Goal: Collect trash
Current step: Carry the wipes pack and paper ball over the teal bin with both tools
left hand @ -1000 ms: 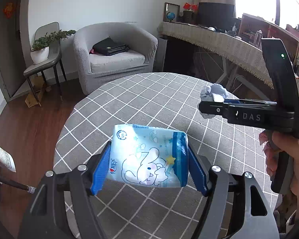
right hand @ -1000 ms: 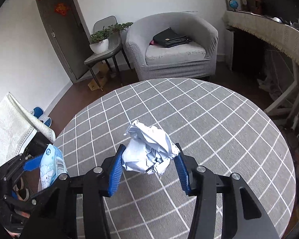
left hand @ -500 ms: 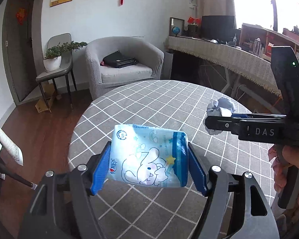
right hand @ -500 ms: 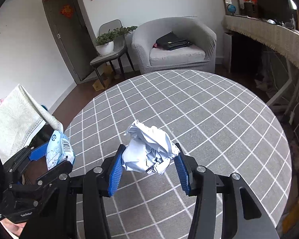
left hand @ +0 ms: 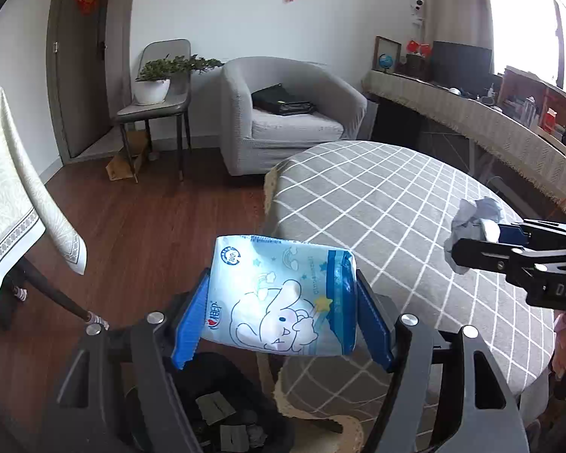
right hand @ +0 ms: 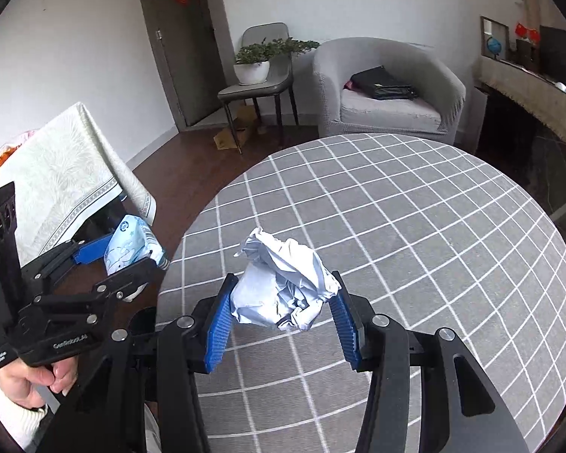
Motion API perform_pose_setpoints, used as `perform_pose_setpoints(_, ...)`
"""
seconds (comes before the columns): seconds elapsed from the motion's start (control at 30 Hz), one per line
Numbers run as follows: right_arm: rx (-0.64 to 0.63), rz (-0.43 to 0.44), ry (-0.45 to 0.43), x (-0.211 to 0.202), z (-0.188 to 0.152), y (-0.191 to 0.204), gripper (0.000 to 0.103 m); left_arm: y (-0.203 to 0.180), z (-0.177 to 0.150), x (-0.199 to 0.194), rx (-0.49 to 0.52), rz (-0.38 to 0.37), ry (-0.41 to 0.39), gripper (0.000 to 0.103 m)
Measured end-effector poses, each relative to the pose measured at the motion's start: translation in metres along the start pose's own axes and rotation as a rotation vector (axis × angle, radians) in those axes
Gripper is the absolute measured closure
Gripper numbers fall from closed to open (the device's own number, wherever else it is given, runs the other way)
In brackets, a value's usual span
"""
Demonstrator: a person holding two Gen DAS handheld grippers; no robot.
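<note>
Left gripper (left hand: pixel 281 322): its blue pads clamp a pale blue tissue pack (left hand: pixel 283 298) printed with a cartoon rabbit, held in the air past the table's left edge.
Bin: directly beneath that pack stands a black bin (left hand: pixel 222 407), dark scraps lying inside it.
Right gripper (right hand: pixel 281 319): pinched on a crumpled ball of white paper (right hand: pixel 283 287), carried above the table, not touching the cloth.
Hands: a hand (right hand: pixel 30 381) in a white cuff grips the left tool's handle.
Table (right hand: pixel 415 234): round, under a grey cloth with a white grid.
Left side: another table draped in a pale patterned cloth (right hand: pixel 64 177).
Far wall: a grey armchair (left hand: pixel 283 113) with a black bag (left hand: pixel 283 102) on its seat; beside it, a chair bearing a potted plant (left hand: pixel 154 79).
</note>
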State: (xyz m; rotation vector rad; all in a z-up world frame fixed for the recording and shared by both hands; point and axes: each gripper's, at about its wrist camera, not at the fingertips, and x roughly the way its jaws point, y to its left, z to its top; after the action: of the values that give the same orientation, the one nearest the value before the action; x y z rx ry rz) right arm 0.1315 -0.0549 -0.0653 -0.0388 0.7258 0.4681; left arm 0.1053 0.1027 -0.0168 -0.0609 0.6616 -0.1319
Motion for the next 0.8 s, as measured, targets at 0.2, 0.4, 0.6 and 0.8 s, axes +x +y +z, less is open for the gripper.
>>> perform_pose_setpoints(0.2,-0.045,0.049,0.006,0.018,0.003,0.042,0.054,0.042,-0.017,0.0,-0.017,0.032,0.05,0.03)
perform_pose_setpoints(0.4,-0.064,0.119,0.007,0.042,0.014,0.079,0.054,0.082,-0.04,0.008,-0.045,0.049,0.126,0.029)
perform_pose_setpoints(0.6,-0.1,0.158,0.031,0.065,0.018,0.111,0.054,0.116,-0.064,0.021,-0.08,0.053,0.208,0.029)
perform_pose_setpoints(0.8,-0.127,0.171,0.066,0.091,0.017,0.141,0.054,0.136,-0.097,0.038,-0.077,0.054,0.32,0.029)
